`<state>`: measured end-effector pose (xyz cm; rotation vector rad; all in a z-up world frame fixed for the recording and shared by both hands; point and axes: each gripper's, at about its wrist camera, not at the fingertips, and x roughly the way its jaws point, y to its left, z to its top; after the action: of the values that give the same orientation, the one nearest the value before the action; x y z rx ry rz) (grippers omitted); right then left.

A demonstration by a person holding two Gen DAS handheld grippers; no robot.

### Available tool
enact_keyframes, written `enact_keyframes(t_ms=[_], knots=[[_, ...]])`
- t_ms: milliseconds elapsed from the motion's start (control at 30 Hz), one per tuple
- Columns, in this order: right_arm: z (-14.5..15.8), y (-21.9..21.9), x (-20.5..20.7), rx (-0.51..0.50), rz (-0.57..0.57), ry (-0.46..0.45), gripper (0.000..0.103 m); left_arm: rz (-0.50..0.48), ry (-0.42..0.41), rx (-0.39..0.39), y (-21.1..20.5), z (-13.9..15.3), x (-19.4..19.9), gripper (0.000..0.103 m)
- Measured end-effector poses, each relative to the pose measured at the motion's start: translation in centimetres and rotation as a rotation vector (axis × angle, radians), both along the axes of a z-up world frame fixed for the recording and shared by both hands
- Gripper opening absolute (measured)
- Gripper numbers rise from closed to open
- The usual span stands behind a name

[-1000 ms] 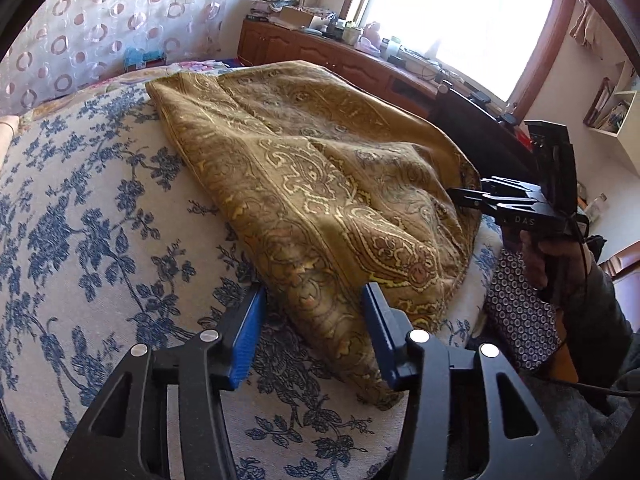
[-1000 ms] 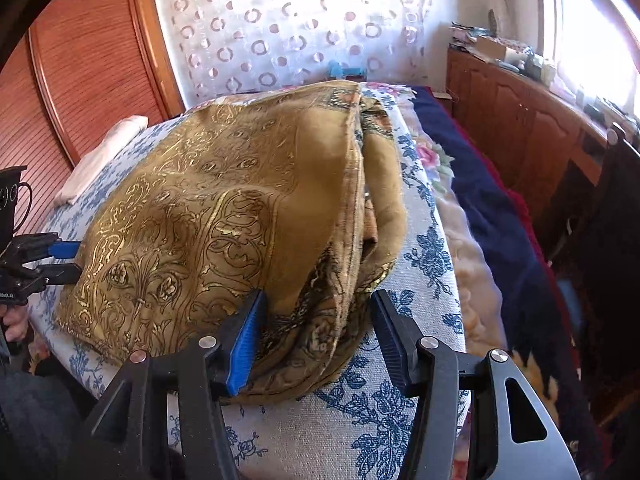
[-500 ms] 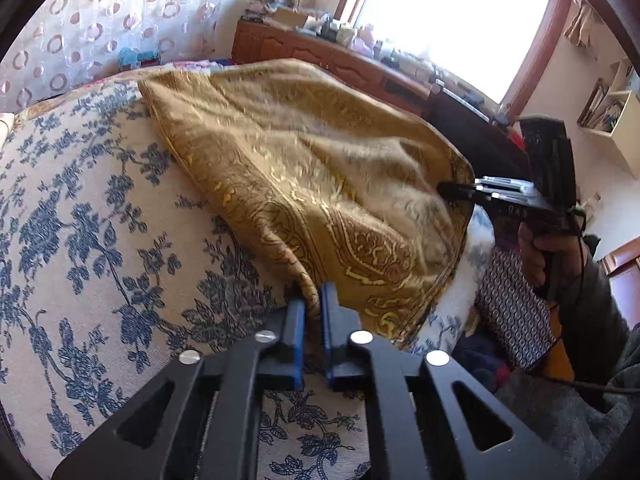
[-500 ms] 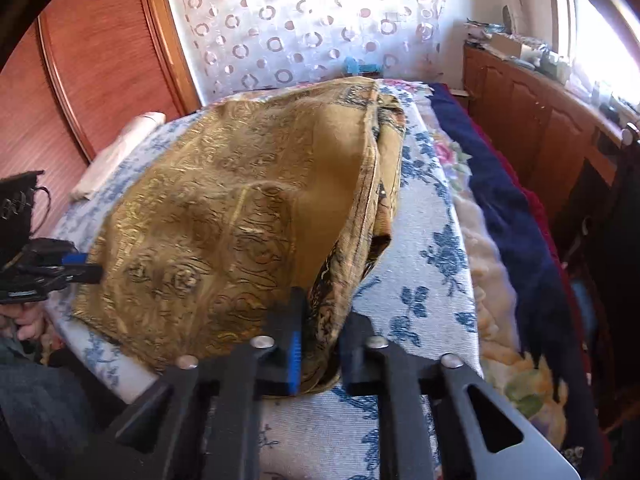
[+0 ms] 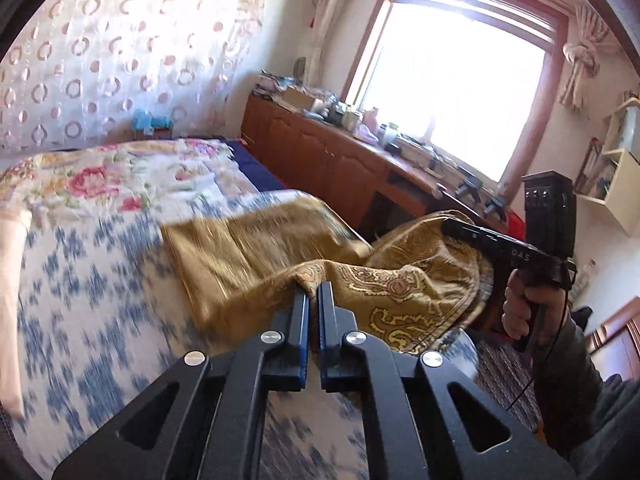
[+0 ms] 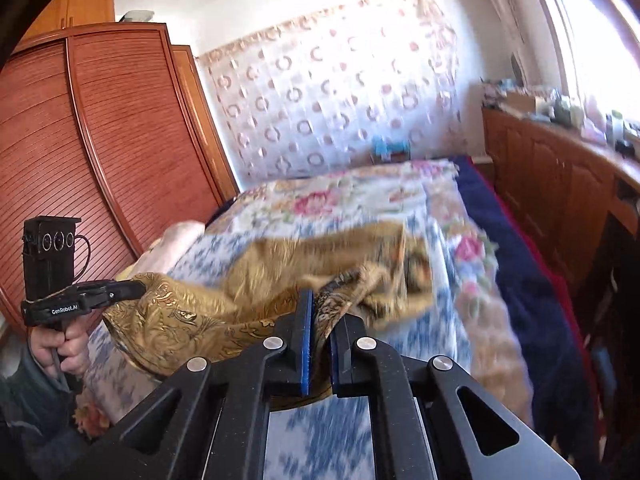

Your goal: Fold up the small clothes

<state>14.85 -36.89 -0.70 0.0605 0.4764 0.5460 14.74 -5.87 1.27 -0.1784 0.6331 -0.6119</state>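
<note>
Sunlight from the window (image 5: 452, 88) falls across a bed (image 5: 80, 304) covered in a blue-flowered sheet, with a wooden sideboard (image 5: 320, 160) along the wall beyond. On that bed lies our work: a gold paisley cloth (image 5: 256, 248), its far part resting on the sheet while the near edge hangs in the air between our two hands.

We hold it this way for a reason. Our left tongs (image 5: 313, 292) are clenched on one near corner, and our right tongs (image 6: 320, 312) are clenched on the other, with fabric bunched between the pads. Gripping both corners keeps the near edge stretched, so it can travel as a straight line instead of sagging in the middle.

We judge the fold to be just starting: the raised edge looks ready to be carried over toward the far side. Keeping both hands level should help the edges meet squarely.
</note>
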Motion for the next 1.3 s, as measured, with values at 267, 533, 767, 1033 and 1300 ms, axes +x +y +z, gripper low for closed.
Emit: enact_keyframes(t_ms=[267,533,767,1033,1300], knots=[[0.4,2.9,5.1,-0.053,0.011,-0.021,0.006,0.057,0.014,0.007,0.6,-0.1,4.9,0.005],[0.2,5.2,11.3,-0.137,0.026,0.035,0.006,0.107,0.078,0.029,0.9,-1.5,11.0,0.005],[-0.1,6.6,15.5,-0.177,0.026,0.111,0.007,0.131,0.140,0.059,1.2,-3.5,14.7,0.005],[0.0,7.8,17.8,-0.208,-0.050,0.193,0.012,0.142,0.113,0.116,1.3,-3.9,15.3,0.023],[3.2,8.6,15.5,-0.252,-0.110,0.128,0.058,0.144,0.063,0.110,2.7,-2.9,13.5,0.079]])
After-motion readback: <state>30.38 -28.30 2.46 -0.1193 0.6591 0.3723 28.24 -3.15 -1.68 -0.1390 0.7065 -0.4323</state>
